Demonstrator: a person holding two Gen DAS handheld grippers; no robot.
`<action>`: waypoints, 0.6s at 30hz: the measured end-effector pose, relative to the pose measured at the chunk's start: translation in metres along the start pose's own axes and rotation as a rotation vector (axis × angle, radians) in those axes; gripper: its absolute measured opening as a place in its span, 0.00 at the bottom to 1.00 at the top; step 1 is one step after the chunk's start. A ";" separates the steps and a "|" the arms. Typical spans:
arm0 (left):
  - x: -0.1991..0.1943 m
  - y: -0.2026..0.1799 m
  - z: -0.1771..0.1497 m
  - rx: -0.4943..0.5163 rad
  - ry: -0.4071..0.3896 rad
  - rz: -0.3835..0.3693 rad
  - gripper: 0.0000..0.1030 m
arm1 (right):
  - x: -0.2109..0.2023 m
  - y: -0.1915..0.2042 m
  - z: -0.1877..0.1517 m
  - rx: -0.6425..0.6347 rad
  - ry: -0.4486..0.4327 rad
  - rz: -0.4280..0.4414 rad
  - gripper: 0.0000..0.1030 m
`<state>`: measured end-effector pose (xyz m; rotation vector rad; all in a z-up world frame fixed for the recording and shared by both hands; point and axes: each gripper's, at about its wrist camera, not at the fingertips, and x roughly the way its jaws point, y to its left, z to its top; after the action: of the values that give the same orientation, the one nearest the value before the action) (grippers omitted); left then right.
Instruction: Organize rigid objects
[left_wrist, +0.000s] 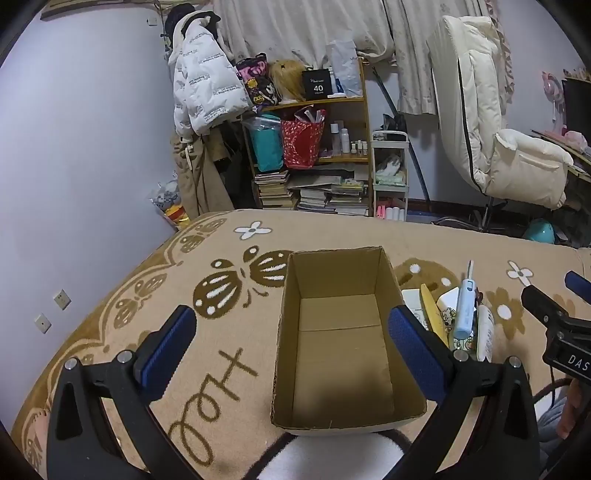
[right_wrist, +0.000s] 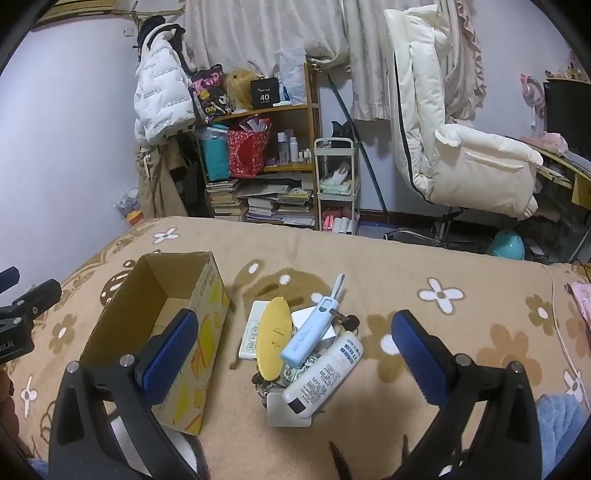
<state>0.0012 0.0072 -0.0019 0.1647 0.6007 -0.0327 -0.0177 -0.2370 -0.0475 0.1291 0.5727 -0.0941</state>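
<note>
An empty cardboard box (left_wrist: 340, 354) stands open on a tan patterned blanket (left_wrist: 221, 369); in the right wrist view the box (right_wrist: 155, 295) is at the left. Right of it lies a pile: a yellow oval case (right_wrist: 273, 336), a light blue handheld device (right_wrist: 314, 328), a white tube (right_wrist: 325, 373), a white flat box (right_wrist: 251, 332) and a small white block (right_wrist: 280, 410). My left gripper (left_wrist: 291, 343) hangs open above the box. My right gripper (right_wrist: 295, 347) is open above the pile, touching nothing. The pile (left_wrist: 461, 317) also shows in the left wrist view.
The blanket covers a bed whose far edge (right_wrist: 332, 232) faces a cluttered wooden shelf (right_wrist: 266, 147), a white cart (right_wrist: 336, 184) and a cream padded chair (right_wrist: 461, 155). A wall (left_wrist: 74, 147) runs along the left. A blue cloth (right_wrist: 557, 417) lies at the near right.
</note>
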 end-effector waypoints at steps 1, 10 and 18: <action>0.000 -0.001 0.000 0.001 0.000 0.000 1.00 | -0.003 0.000 0.002 0.003 -0.006 0.009 1.00; 0.004 0.001 -0.005 0.007 0.002 0.004 1.00 | -0.002 -0.001 0.002 -0.003 -0.004 0.011 1.00; 0.004 -0.001 -0.005 0.011 0.000 0.005 1.00 | -0.001 0.000 0.001 -0.004 -0.004 0.010 1.00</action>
<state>0.0016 0.0074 -0.0077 0.1770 0.6003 -0.0313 -0.0180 -0.2375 -0.0459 0.1278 0.5683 -0.0838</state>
